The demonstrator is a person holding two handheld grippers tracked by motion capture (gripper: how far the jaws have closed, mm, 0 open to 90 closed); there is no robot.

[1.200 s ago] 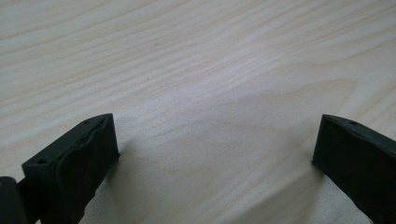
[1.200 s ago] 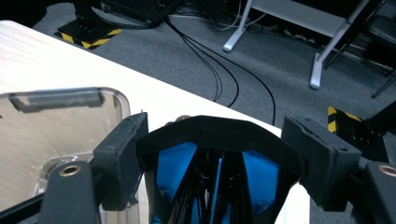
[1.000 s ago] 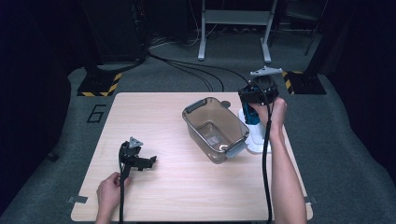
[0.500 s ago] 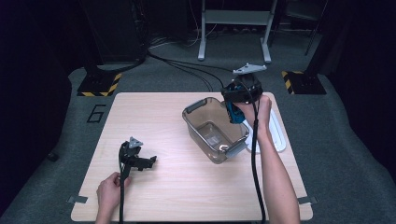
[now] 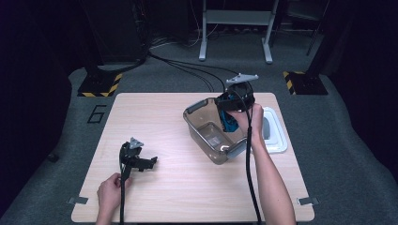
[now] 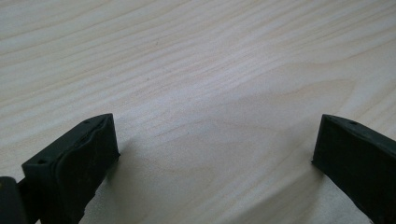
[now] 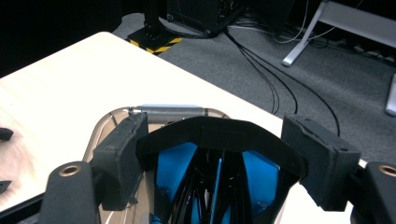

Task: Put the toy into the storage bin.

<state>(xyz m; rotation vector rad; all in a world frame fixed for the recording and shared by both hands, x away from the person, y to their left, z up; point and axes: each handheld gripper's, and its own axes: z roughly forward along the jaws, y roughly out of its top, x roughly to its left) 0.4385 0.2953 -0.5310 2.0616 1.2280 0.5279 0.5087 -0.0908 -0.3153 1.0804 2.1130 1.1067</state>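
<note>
**Right gripper carries blue-and-black item over the bin**

Since a second ago the right gripper (image 5: 229, 112) has moved from above the white lid (image 5: 276, 136) leftward, and now sits over the near-right part of the clear plastic bin (image 5: 202, 123). The left gripper (image 5: 141, 161) has kept its place on the table (image 5: 178, 187).

Right gripper: jaws closed on a blue-and-black headset-like item (image 7: 219, 154), its black band arching between the two pads, which press on it from either side. What exactly the item is cannot be told with certainty from these views. The item hangs below the jaws, within the bin's rim as seen from above; whether it touches the bin floor is unclear. The bin lies directly beneath and ahead of this gripper; the white lid lies just to its right, beside the bin.

Left gripper: jaws spread wide with nothing between them, resting low over bare tabletop (image 6: 210, 93), well apart from the bin.
</note>
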